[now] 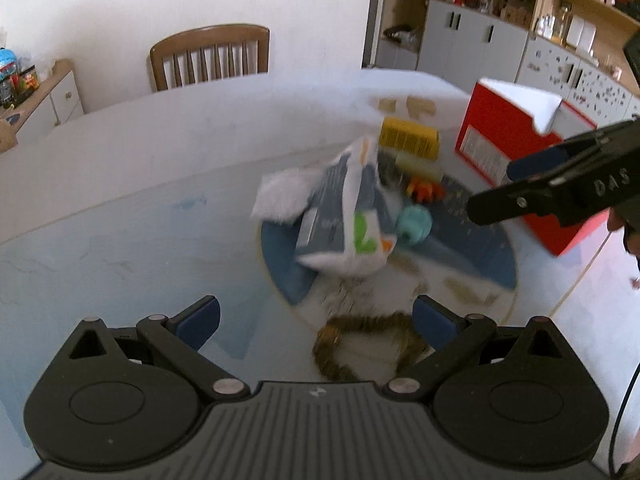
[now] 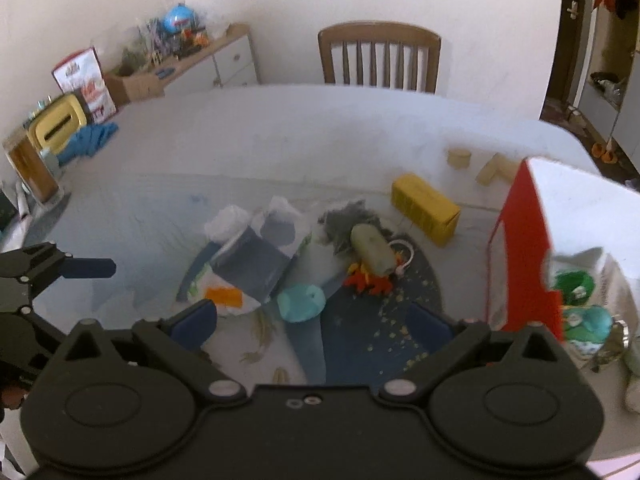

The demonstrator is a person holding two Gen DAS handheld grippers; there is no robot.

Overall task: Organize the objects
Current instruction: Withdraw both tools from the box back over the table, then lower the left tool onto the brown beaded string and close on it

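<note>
Both the left gripper (image 1: 316,322) and right gripper (image 2: 312,320) are matte black with silver screws and blue pads (image 1: 200,320).

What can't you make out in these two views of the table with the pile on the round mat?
- Package lettering: motion blur, left wrist view.
- Red box contents: its wall hides most, right wrist view.
- Right tool tips: one finger covers the other, left wrist view.
- Brown loop: partly behind the left tool.

A wooden chair (image 2: 379,56) stands behind the table (image 2: 280,128).
</note>
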